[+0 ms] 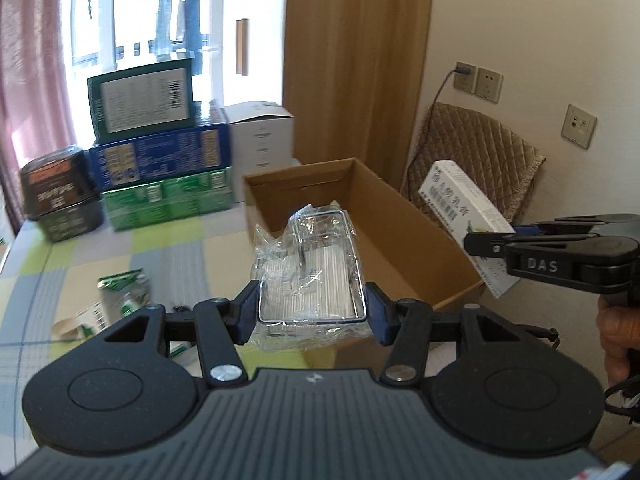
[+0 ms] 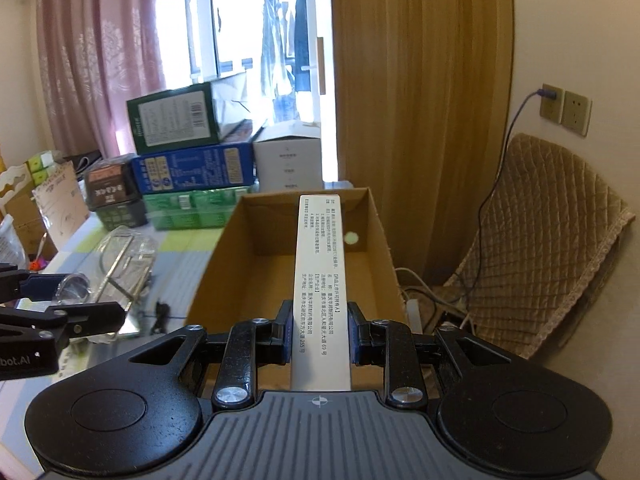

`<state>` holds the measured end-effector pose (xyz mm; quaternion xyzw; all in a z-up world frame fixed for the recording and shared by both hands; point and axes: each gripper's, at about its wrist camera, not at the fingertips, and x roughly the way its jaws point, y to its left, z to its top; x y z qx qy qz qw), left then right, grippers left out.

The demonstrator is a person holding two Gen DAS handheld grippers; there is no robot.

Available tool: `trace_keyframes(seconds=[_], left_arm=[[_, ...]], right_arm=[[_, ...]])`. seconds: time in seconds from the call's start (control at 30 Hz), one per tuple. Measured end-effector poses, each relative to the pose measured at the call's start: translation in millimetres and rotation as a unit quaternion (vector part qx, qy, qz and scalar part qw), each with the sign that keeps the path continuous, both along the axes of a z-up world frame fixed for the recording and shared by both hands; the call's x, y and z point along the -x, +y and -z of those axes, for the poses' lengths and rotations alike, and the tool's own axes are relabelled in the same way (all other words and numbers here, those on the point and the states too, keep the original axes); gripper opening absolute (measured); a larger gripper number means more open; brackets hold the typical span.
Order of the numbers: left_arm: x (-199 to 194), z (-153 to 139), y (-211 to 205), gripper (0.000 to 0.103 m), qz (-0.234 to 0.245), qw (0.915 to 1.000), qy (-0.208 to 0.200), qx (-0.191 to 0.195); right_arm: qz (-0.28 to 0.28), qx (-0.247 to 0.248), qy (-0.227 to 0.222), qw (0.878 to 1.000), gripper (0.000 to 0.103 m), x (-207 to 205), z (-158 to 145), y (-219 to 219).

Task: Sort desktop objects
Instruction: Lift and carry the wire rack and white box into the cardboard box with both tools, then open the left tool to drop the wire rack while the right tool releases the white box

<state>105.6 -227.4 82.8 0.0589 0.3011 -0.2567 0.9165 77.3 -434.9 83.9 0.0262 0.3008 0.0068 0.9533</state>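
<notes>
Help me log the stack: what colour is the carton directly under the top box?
Blue carton with yellowish label panels, clearest in the right wrist view.

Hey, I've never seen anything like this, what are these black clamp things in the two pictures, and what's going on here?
These are two hand-held grippers, one in each of a person's hands, and each carries a camera looking forward along its two fingers. One picture comes from the left gripper, the other from the right gripper.

The left gripper is shut on a clear plastic package with a wire frame around it. The right gripper is shut on a long white medicine box with printed text, held over an open cardboard box.

On the checked tablecloth stand stacked cartons near the window, and some green and white packets lie closer. The items look headed for the cardboard box, though that is a guess.
</notes>
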Motion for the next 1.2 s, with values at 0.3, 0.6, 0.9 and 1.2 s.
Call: trace_keyframes(seconds=[0.3, 0.6, 0.9, 1.2], left_arm=[[-40, 25, -42, 0.049, 0.027, 0.9995, 0.014, -0.013], [-63, 47, -58, 0.049, 0.035, 0.9988, 0.029, -0.018], [-75, 60, -69, 0.050, 0.043, 0.9983, 0.035, -0.021], [-76, 57, -59, 0.052, 0.024, 0.9994, 0.024, -0.010]], right_arm=[[0.003, -0.008, 0.024, 1.000, 0.023, -43, 25, -14], [0.002, -0.014, 0.041, 0.999, 0.023, -65, 44, -21], [0.007, -0.014, 0.049, 0.999, 0.023, -75, 55, -26], [0.005, -0.018, 0.057, 0.998, 0.023, -76, 63, -27]])
